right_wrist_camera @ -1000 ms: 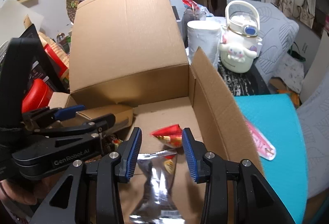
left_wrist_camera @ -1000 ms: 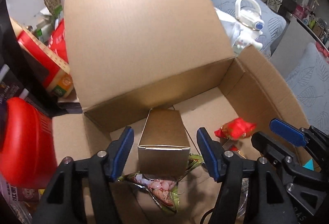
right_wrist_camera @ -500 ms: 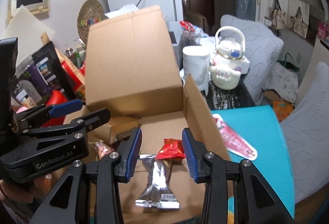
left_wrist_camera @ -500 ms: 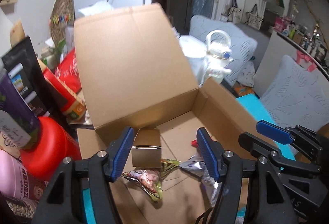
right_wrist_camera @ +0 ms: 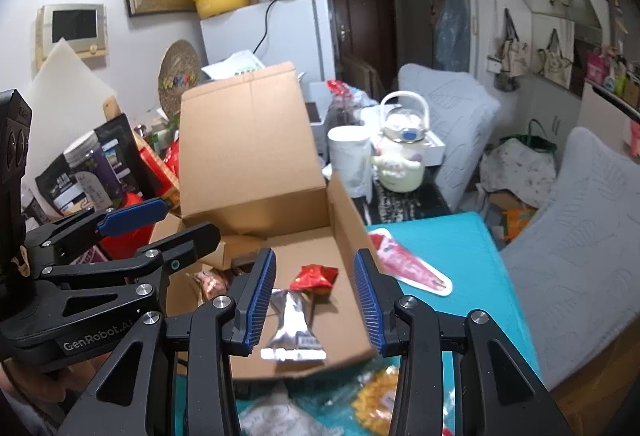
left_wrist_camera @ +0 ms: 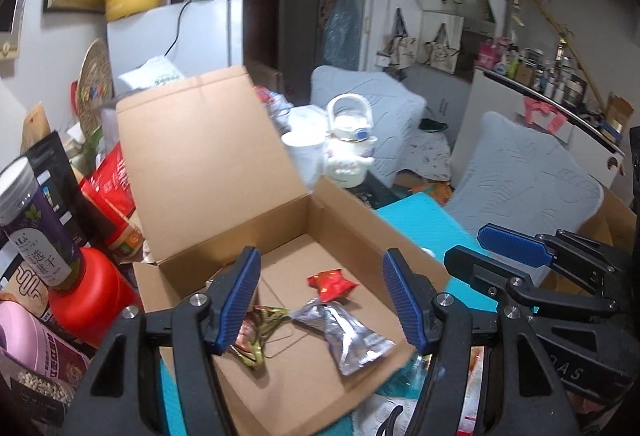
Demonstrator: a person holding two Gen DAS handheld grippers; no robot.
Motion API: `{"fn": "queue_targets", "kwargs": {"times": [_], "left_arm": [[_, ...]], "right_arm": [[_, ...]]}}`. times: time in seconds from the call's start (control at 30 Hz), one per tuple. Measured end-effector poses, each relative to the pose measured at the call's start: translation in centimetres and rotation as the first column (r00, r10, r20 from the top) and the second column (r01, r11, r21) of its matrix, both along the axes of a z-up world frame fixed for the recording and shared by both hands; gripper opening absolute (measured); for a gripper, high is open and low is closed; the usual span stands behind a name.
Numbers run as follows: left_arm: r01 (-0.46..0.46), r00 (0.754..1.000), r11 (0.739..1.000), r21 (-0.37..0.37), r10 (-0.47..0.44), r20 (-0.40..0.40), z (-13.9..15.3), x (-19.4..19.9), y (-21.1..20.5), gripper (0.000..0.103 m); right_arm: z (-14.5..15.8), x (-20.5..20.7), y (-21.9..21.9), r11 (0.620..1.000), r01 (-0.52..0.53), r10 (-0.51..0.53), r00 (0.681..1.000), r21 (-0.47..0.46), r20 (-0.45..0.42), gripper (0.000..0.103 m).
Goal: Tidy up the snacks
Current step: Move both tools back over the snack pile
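An open cardboard box (left_wrist_camera: pixel 352 220) (right_wrist_camera: pixel 348 220) stands on the teal table (right_wrist_camera: pixel 460 256) with its lid up. On its floor lie a red packet (left_wrist_camera: pixel 332 282) (right_wrist_camera: pixel 314 276), a silver packet (left_wrist_camera: pixel 348 336) (right_wrist_camera: pixel 290 324), a green-gold packet (left_wrist_camera: pixel 256 336) and a small brown carton (right_wrist_camera: pixel 236 250). My left gripper (left_wrist_camera: pixel 322 296) hangs open above the box's near edge, holding nothing. My right gripper (right_wrist_camera: pixel 314 296) is open beside it, also with nothing between its fingers. A pink cone-shaped packet (right_wrist_camera: pixel 408 268) lies on the table right of the box.
Left of the box crowd a red canister (left_wrist_camera: pixel 88 292), a purple-labelled jar (left_wrist_camera: pixel 36 228) and red bags. A white cup (right_wrist_camera: pixel 350 156) and white kettle bottle (right_wrist_camera: pixel 400 156) stand behind. Yellow snacks (right_wrist_camera: pixel 376 400) and a white packet (right_wrist_camera: pixel 276 416) lie in front of the box. Grey cushions (right_wrist_camera: pixel 580 236) are at right.
Both grippers have drawn back and risen away from the box. The small brown carton that stood between my left fingers now lies in the box, far from them.
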State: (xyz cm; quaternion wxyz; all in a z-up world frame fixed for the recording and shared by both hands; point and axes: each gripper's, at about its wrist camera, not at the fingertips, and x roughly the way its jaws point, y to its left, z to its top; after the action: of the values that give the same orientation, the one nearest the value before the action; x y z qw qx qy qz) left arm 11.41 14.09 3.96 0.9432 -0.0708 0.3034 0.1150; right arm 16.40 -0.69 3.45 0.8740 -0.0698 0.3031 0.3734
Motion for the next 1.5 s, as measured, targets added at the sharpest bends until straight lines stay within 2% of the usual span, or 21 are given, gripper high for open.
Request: {"fn": "queue_targets", "kwargs": {"times": [0.27,0.47,0.57,0.67,1.17,1.5], "left_arm": [[0.096,0.993,0.995,0.022,-0.097,0.065,0.9,-3.0,-4.2,0.063],[0.165,0.985,0.986,-0.012,-0.164,0.052,0.2,-4.6,-6.5,0.063],[0.171,0.985,0.985,0.009,-0.171,0.034,0.0,-5.5,-7.8,0.063],[0.178,0.984,0.984,0.029,-0.179,0.019,-0.2,-6.5,-8.8,0.063],[0.263,0.962,0.964,-0.023,-0.264,-0.066,-3.8,-8.6,-13.0,0.063],[0.253,0.956,0.965,-0.061,-0.259,-0.137,-7.7,-8.8,-13.4,0.063]], "right_arm": [[1.3,-3.9,-4.8,0.998,0.059,-0.06,0.997,0.024,0.057,0.04],[1.5,-6.8,-8.0,0.993,0.111,-0.113,0.991,0.029,0.078,0.041],[1.1,-8.0,-9.5,0.989,0.141,-0.143,0.986,0.035,0.08,0.045],[0.4,-8.7,-10.7,0.986,0.162,-0.164,0.984,0.038,0.067,0.045],[-5.4,-11.6,-16.0,0.96,0.279,-0.277,0.959,0.017,-0.066,0.045],[-10.6,-11.3,-17.5,0.951,0.308,-0.308,0.938,-0.025,-0.161,0.045]]}}
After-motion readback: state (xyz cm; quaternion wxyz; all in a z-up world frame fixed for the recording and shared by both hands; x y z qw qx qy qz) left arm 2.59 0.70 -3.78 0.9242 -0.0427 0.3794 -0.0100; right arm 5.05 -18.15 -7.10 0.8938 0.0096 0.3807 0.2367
